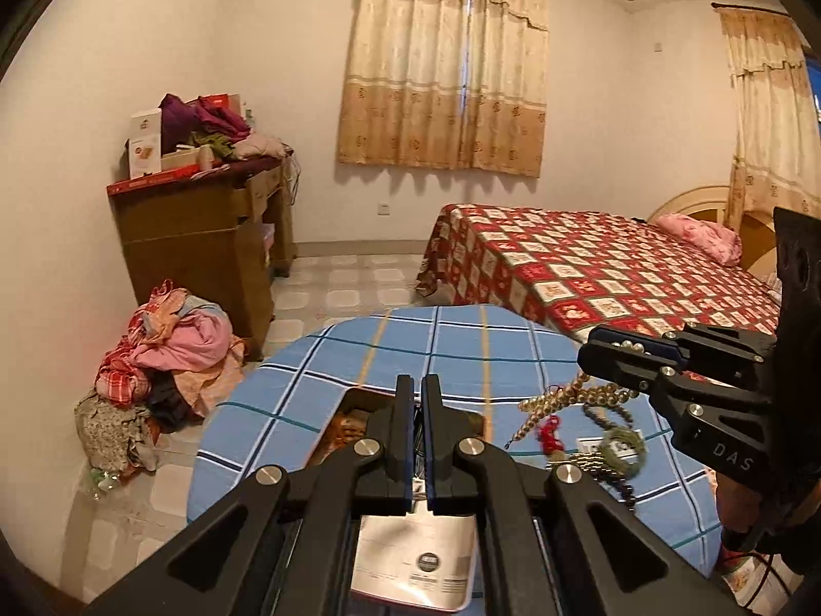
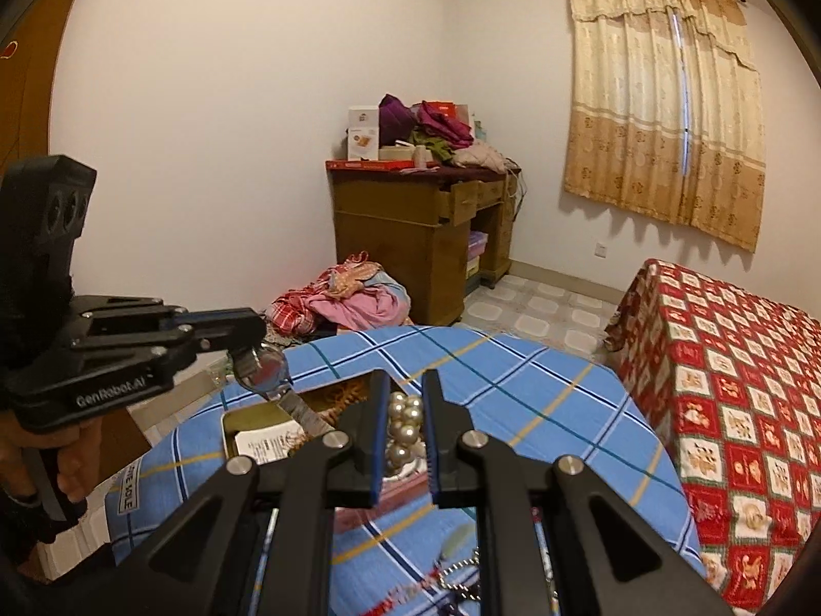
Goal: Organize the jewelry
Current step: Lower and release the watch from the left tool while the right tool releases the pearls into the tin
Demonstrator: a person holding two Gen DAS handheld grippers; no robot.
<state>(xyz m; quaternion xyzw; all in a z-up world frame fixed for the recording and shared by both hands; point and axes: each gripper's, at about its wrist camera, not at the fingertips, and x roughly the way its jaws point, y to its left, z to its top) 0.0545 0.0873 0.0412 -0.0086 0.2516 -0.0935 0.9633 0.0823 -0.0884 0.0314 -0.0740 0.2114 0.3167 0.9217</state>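
Pearl necklace (image 2: 403, 428) pinched in right fingers (image 2: 404, 400), left fingers (image 1: 417, 400) closed on wristwatch (image 2: 264, 367), both tilted down.

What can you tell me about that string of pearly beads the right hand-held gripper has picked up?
The pearl bead string is made of round, glossy cream beads that look like pearl. The right hand-held gripper is shut on it, several beads pinched between the blue-lined fingers. In the left wrist view the rest hangs down in loops toward the blue checked cloth, beside other jewelry; whether it touches the cloth is unclear.
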